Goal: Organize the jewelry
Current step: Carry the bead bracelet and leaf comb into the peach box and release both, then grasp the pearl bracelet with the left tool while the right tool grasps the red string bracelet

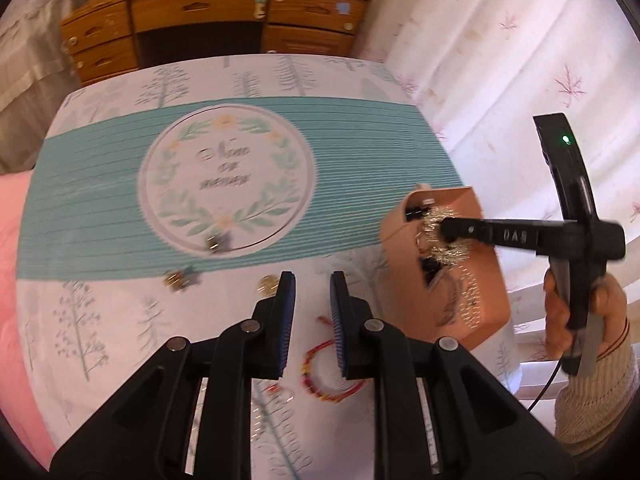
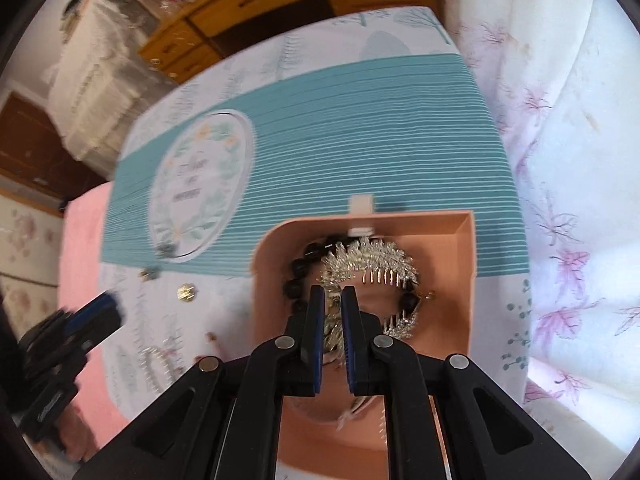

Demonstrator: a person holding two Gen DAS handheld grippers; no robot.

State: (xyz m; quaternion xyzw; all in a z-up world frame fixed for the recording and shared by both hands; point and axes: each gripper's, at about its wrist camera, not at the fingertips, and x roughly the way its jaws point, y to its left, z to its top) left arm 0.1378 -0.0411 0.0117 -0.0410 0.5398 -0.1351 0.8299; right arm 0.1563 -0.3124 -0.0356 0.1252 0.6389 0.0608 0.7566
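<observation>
Currently my right claw grips what looks like a silver hair comb inside the pink box; left claw, at nine o'clock, is released.

Silver hair comb inside pink box

A: Soft daylight comes through the pale curtain, which looks washed out and nearly white at its brightest folds.

B: Shadows beside the curtain are weak; the tablecloth is evenly lit, without glare.

A: Motion blur smears the tablecloth print and the small pieces lying on it in both views.

B: Away from the curtain, the dresser bends strongly with the fisheye, and black corners frame each view. In the right view, its side of the room sits dimmer.
</observation>
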